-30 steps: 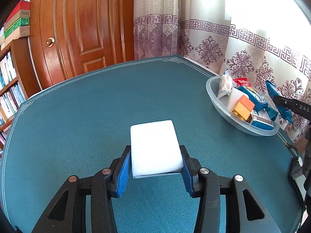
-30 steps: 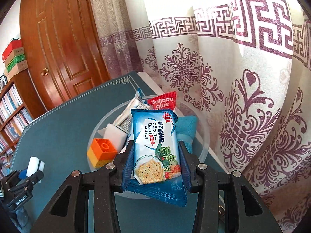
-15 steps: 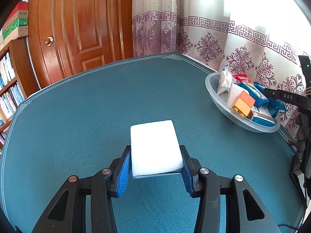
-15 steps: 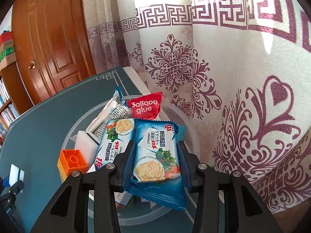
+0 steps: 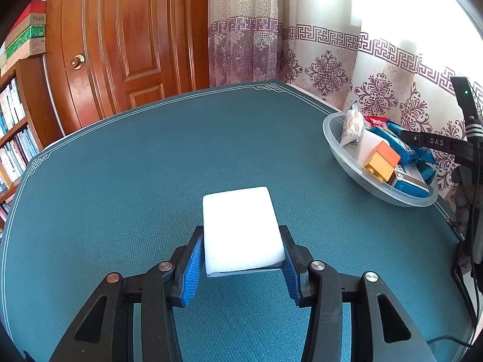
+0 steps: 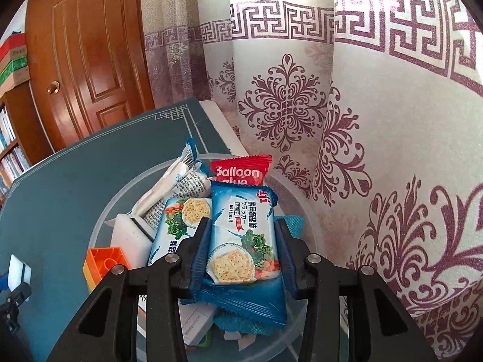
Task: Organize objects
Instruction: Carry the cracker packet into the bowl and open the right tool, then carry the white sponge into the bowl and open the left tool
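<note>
A white sponge block [image 5: 241, 229] hangs above the teal tablecloth, my left gripper [image 5: 241, 259] shut on its sides. In the right wrist view my right gripper [image 6: 244, 256] is shut on a blue soda cracker packet [image 6: 241, 241], held just over the clear plastic bowl [image 6: 120, 199]. The bowl holds a second cracker packet [image 6: 178, 223], a red balloon glue packet [image 6: 240, 170], a white wrapped pack [image 6: 181, 181], a white block [image 6: 129, 235] and an orange brick [image 6: 102, 259]. From the left wrist view the bowl [image 5: 341, 150] sits at the table's right edge, with the right gripper's finger [image 5: 434, 141] over it.
Patterned curtains [image 6: 362, 120] hang close behind the bowl. A wooden door [image 5: 126, 45] and a bookshelf [image 5: 15, 126] stand beyond the round table [image 5: 151, 166]. Cables [image 5: 471, 241] hang at the right edge.
My right gripper has carried the cracker packet forward over the bowl and a little lower, rolling slightly. My left gripper keeps still with the sponge.
</note>
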Tool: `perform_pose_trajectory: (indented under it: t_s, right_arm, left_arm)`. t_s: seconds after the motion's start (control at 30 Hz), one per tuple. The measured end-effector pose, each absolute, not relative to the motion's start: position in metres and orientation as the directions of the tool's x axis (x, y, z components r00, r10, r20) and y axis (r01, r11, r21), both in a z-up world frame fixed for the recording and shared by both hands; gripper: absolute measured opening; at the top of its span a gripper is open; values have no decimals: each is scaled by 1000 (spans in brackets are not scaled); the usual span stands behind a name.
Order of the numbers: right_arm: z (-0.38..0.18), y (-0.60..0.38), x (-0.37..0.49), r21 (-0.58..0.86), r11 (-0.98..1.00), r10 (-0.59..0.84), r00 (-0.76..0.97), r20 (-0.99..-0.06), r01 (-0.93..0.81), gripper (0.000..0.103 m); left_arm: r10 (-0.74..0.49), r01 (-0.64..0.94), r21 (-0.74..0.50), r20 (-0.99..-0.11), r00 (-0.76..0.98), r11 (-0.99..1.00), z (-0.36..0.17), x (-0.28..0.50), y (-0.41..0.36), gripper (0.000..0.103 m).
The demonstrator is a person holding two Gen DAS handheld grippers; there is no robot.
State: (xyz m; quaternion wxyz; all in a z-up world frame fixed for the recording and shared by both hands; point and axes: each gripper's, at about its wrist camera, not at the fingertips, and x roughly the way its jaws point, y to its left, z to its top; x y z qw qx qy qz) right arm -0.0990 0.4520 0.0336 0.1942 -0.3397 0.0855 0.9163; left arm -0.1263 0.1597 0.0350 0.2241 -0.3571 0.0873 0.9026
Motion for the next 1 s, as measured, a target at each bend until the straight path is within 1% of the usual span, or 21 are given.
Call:
perform_pose_trajectory:
  t_s: [0.2, 0.27, 0.37, 0.63, 0.8, 1.0]
  right_arm:
    - [37, 450, -94, 23, -913, 296, -699, -651, -408, 45]
    - [41, 448, -88, 23, -913, 300, -708, -640, -408, 50]
    - [47, 443, -79, 22, -917, 298, -723, -623, -397, 52]
    - [58, 438, -50, 56, -917, 285, -748, -600, -394, 52]
    - [62, 417, -23, 20, -933, 281, -763, -582, -359, 52]
    - [52, 399, 1, 21, -951, 236, -768, -595, -309, 53]
  left_arm:
    - [343, -467, -2, -682, -646, -884, 35, -126, 161, 50]
    - [343, -467, -2, -682, -646, -884, 35, -126, 161, 50]
    - [343, -468, 0, -681, -647, -884, 35, -125, 161, 50]
    - [344, -472, 9, -672, -656, -881, 38, -122, 163, 50]
    - [347, -480, 14, -673, -654, -877, 40, -120, 169, 50]
    - [384, -502, -31, -685, -619, -864, 41, -111, 176, 50]
